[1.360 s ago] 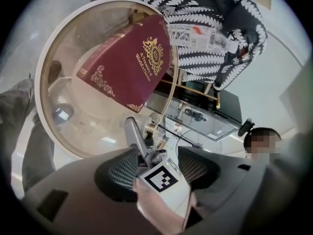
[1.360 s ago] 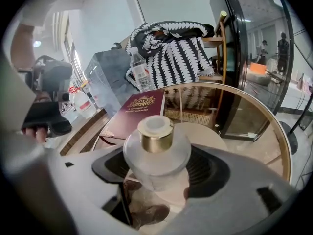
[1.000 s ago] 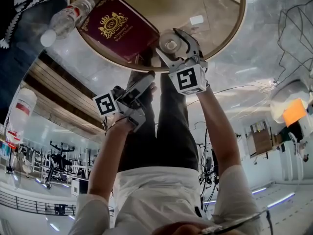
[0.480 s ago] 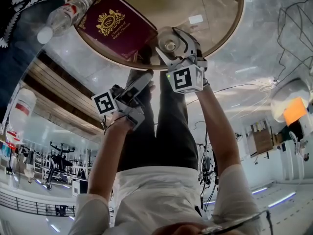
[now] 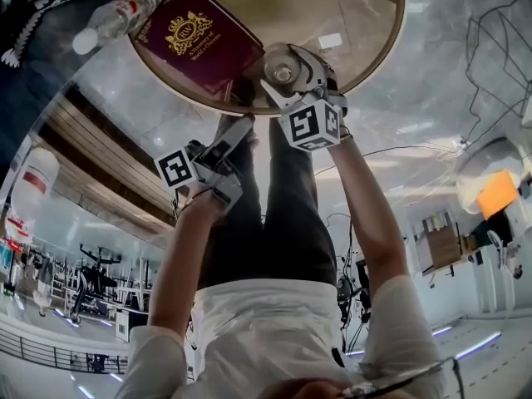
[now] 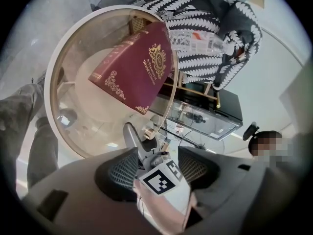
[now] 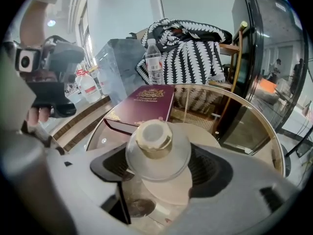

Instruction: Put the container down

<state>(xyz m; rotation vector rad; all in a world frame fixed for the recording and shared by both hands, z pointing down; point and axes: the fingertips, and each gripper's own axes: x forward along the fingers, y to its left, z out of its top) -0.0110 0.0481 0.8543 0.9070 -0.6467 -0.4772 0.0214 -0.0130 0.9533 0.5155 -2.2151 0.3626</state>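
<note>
right gripper [image 5: 291,71]: you held it over the near edge of the round glass worktop [image 5: 366,23], pointing steeply down at it. its jaws had just been opening and stood spread very wide. the container [image 7: 155,141] was between them. the pads sat close beside its shoulders, but neither was seen pressing on it.

container: a clear jar with a pale beige cap, upright. it was at the near edge of the worktop, just inside the rim, and looked set down on the glass. its base was partly hidden by the jaws, so contact with the glass couldn't be fully confirmed.

left gripper [image 5: 235,140]: you held it off the worktop, outside the near edge and above your legs, aimed up toward the rim. its jaws were apart with nothing in them. through the gap its camera looked across at the right gripper and the worktop beyond.

book [image 5: 198,38]: burgundy cover with a gold crest, lying flat on the left half of the worktop. its near corner was just beside the container, and whether the two touched couldn't be told.

water bottle [image 7: 154,62]: clear plastic with a white cap, upright past the far edge of the worktop. a black-and-white patterned cloth [image 7: 195,53] was draped behind it.
</note>
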